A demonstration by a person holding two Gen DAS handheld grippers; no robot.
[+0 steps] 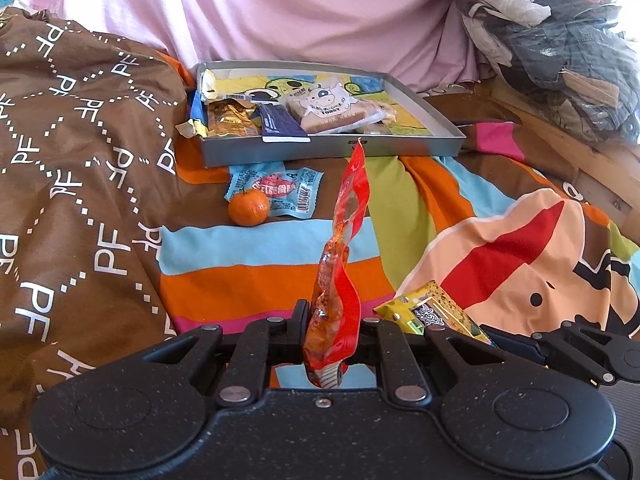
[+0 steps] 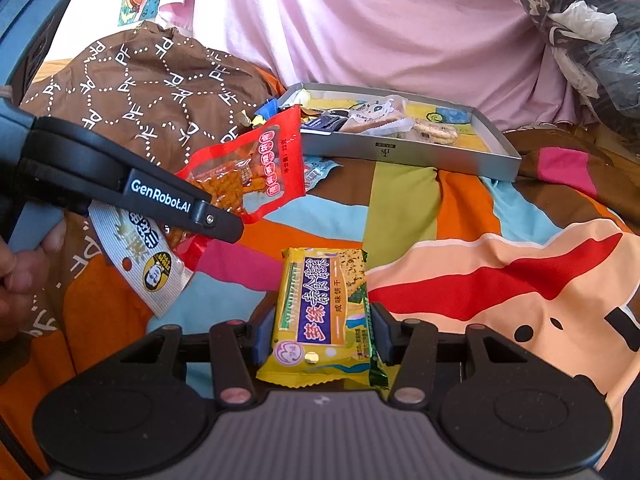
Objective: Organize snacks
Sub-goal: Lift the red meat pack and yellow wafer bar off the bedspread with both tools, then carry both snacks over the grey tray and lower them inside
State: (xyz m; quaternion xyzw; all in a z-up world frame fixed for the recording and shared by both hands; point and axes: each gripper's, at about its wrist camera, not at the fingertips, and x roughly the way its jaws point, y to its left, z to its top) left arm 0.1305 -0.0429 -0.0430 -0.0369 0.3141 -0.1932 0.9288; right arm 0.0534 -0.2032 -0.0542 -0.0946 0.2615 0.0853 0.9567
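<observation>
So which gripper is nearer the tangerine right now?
Left. The left gripper, shut on the red packet, is just short of the tangerine; the right gripper, holding the yellow biscuit pack, sits farther right.

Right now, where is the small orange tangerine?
In the left wrist view, the small orange tangerine sits on the striped bedspread, left of centre, overlapping the blue snack packet, just in front of the shallow grey metal tray.

My right gripper (image 2: 322, 326) clamps a yellow cracker pack (image 2: 322, 312) over the striped bedding (image 2: 404, 208). At left, my left gripper (image 2: 224, 224) grips a red pouch (image 2: 256, 168); the grey tray (image 2: 404, 152) sits beyond.
</observation>
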